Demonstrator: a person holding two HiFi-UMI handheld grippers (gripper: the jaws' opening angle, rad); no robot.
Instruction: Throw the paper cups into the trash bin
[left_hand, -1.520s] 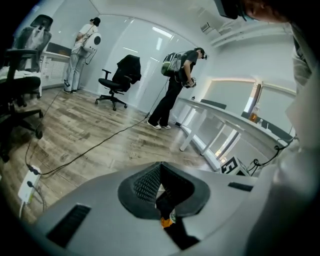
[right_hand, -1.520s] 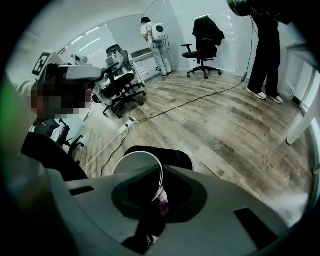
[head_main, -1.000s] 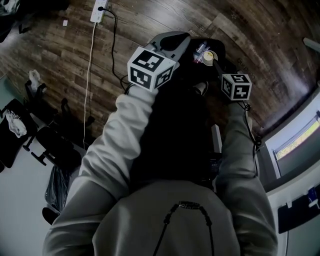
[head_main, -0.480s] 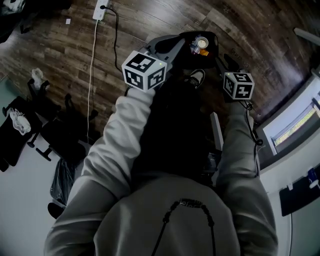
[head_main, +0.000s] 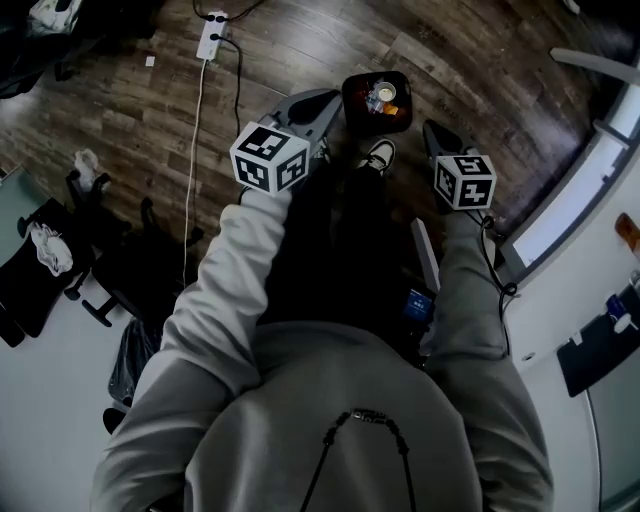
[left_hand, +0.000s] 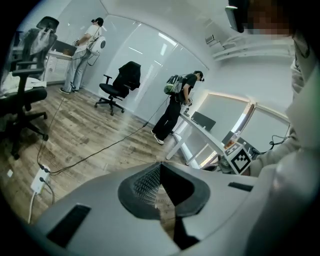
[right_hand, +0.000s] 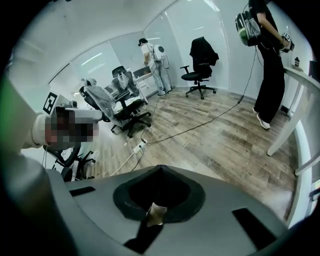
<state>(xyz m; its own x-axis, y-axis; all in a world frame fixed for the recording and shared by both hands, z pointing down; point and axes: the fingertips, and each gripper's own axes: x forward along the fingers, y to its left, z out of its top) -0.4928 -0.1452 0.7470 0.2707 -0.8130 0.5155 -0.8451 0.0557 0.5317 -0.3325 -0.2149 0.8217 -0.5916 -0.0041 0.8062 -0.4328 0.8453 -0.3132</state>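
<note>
Both grippers look empty to us. Do we agree?

We do. Our left gripper (head_main: 330, 96) sits just left of the bin (head_main: 347, 100), its jaws together with only floor showing past them. Our right gripper (head_main: 430, 128) is near the bin's right side, and its jaws are closing right up, pads meeting with nothing between them.

So where are the cups?

We can make out one cup (head_main: 381, 96) inside the bin, lying among other rubbish. Whether more cups lie under it we cannot tell, and we see none on the floor around the bin.

If we go for another, how do we reckon it will handle?

Very light, we judge, and thin-walled. Paper gives way under a hard squeeze and can pop out of the pads. We would take it by the rolled rim, one jaw inside and one outside, or across the wall just below the rim where it is stiffest, and close gently.

Any worry at the bin itself?

Only that so light a thing may cling to a pad, so we would open well over the bin's mouth.
</note>
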